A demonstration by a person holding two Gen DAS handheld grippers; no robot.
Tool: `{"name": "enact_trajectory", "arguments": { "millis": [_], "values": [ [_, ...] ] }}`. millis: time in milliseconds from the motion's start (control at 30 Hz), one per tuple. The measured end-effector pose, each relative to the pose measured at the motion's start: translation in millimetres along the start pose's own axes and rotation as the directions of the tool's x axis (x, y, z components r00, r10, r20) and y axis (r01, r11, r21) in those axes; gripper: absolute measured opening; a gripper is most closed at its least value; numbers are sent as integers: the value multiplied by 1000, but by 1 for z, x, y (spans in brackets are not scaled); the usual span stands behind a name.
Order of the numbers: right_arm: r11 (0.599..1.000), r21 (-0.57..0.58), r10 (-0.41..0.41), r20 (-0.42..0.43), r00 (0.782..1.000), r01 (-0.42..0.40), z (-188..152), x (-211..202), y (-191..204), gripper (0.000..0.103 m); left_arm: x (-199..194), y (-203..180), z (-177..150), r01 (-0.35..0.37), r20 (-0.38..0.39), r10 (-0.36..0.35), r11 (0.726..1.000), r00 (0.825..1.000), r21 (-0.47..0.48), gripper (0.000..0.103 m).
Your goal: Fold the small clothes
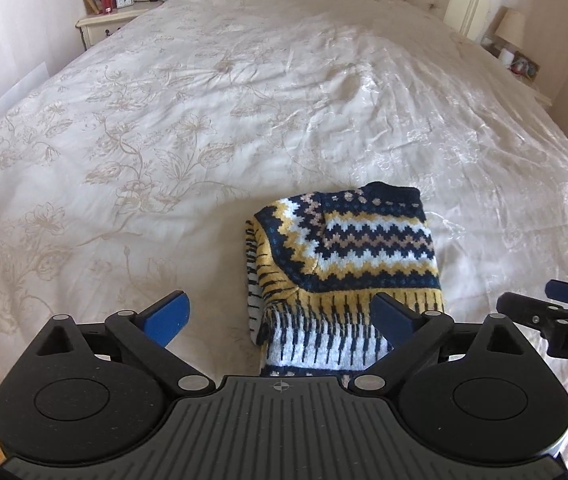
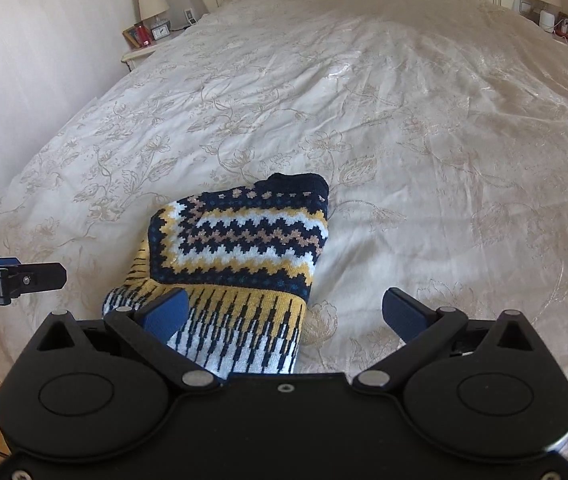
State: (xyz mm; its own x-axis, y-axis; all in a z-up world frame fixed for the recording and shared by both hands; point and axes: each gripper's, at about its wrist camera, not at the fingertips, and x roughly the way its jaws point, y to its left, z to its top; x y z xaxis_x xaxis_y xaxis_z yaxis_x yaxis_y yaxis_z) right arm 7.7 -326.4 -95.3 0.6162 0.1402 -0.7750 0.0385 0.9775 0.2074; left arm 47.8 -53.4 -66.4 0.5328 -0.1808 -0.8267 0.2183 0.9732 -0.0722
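Knitwear here, so soft and floppy with a bit of grip. From my left wrist: the sweater (image 1: 344, 264) lies folded on the bedspread (image 1: 164, 140), near the foot edge, right ahead of my left gripper (image 1: 280, 320), whose blue pads are spread wide with nothing in them. It's chunky zigzag knit in navy, yellow and white, probably light but thick where layers stack. I'd pinch the ribbed hem or a doubled edge, not the loose flap.

Right wrist: same sweater (image 2: 240, 264) sits ahead and left of my right gripper (image 2: 284, 316), also gaping and empty. The satiny, embroidered bedspread (image 2: 444, 160) looks slippery, so the bundle may slide when tugged.
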Motion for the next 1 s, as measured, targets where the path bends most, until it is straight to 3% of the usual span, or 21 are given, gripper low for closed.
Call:
{"name": "enact_trajectory", "arguments": {
  "millis": [400, 733, 1000],
  "values": [
    [1000, 10, -17, 61, 998, 17, -26, -53, 37, 102, -53, 14, -16, -88, 30, 90, 994, 996, -64, 97],
    [999, 10, -49, 92, 995, 48, -47, -82, 61, 102, -77, 15, -44, -73, 32, 75, 996, 997, -48, 91],
    [992, 28, -121, 74, 990, 120, -60, -97, 74, 102, -89, 11, -64, -142, 29, 143, 990, 989, -11, 91]
  ]
}}
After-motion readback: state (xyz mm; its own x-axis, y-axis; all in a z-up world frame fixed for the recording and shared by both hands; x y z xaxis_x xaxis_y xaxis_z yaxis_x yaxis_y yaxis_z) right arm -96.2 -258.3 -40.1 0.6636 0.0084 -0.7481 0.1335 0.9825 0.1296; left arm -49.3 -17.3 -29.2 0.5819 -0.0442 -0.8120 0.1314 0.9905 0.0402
